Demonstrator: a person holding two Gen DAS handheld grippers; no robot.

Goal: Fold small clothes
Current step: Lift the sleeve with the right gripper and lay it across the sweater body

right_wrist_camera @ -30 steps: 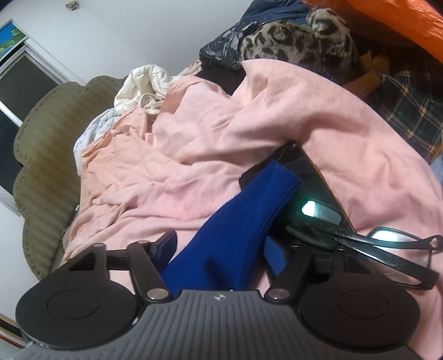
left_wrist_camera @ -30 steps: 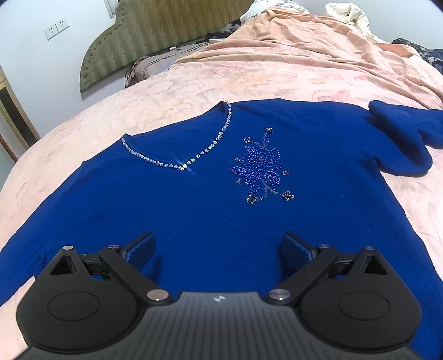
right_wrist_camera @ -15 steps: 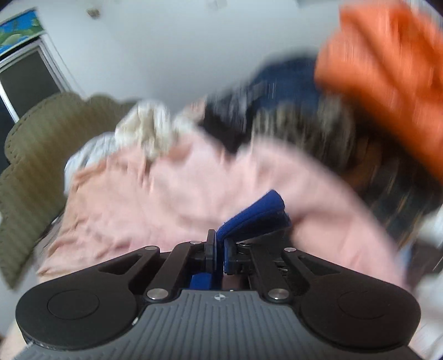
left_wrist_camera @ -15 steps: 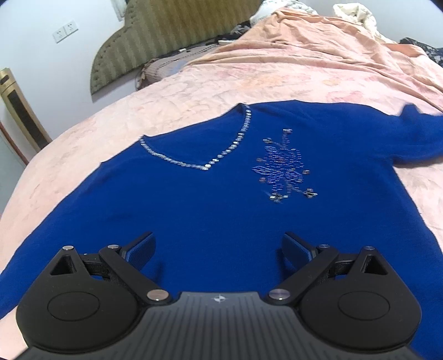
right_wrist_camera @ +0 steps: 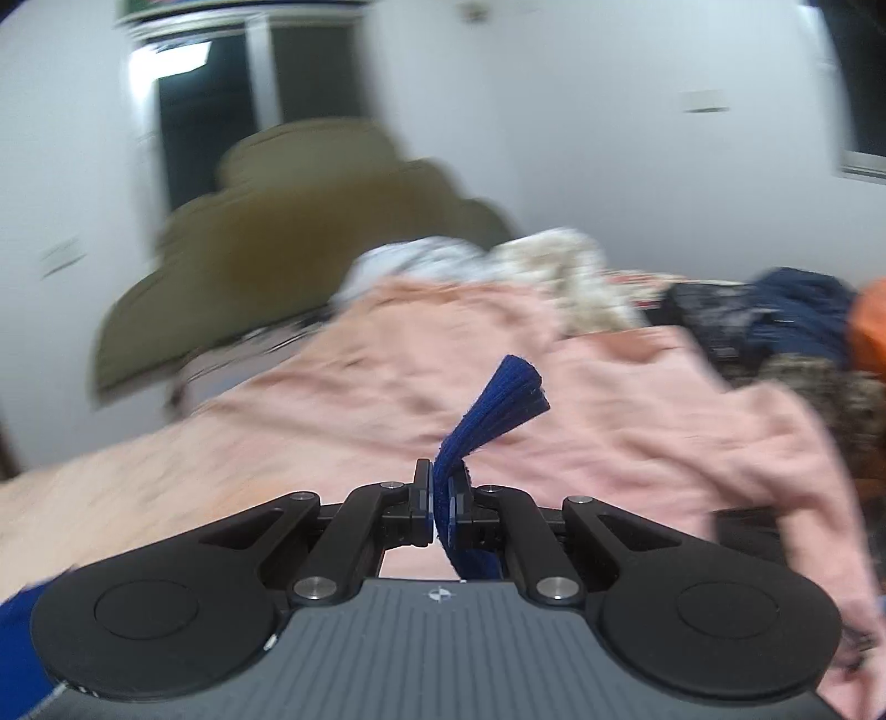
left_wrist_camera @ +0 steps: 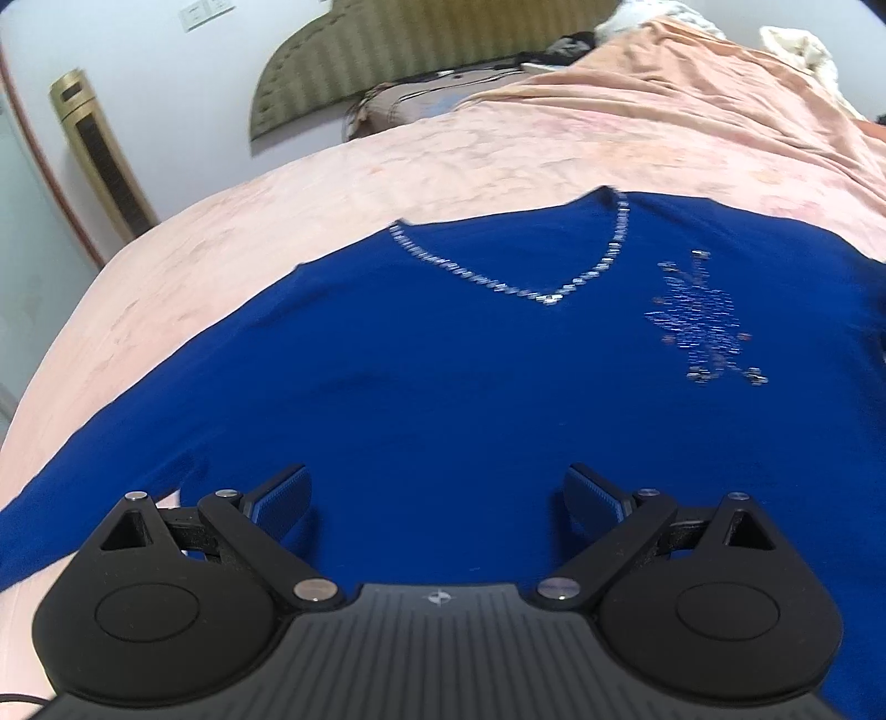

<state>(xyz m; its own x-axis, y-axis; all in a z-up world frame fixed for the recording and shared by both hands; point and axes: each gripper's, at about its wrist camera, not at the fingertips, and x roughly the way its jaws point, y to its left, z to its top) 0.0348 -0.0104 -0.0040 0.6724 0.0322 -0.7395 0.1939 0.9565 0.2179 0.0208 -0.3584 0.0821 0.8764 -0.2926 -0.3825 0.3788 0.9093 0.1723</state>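
A white-walled bedroom holds a big bed [left_wrist_camera: 387, 183] with a pink sheet on it. A green padded headboard [left_wrist_camera: 398, 50] stands at the far end of the bed, against the wall. A tall gold box-like unit [left_wrist_camera: 105, 160] stands by the wall past the bed's left edge; what it is I cannot tell. A crumpled pink blanket [left_wrist_camera: 692, 99] lies along the far right side of the bed. In the right wrist view, which is blurry, a pile of other clothes [right_wrist_camera: 792, 327] sits at the bed's far right corner, past the blanket.

A blue sweater [left_wrist_camera: 443, 399] lies flat on the near part of the bed, front side up. It covers most of the bed's width here. Its neck points to the far end. A line of shiny stones [left_wrist_camera: 509, 282] runs round the V-shaped neck. A sparkly flower pattern [left_wrist_camera: 703, 327] sits on the chest, to the right of the neck.

The left claw [left_wrist_camera: 437, 498] hangs over the near part of the sweater. Its two blue pads are spread wide apart and hold nothing.

The right claw [right_wrist_camera: 440, 498] is squeezed tight on the sweater's sleeve [right_wrist_camera: 498, 404]. The blue cuff end sticks up and out past the pads, above the pink blanket. More of the sleeve hangs down behind the pads.
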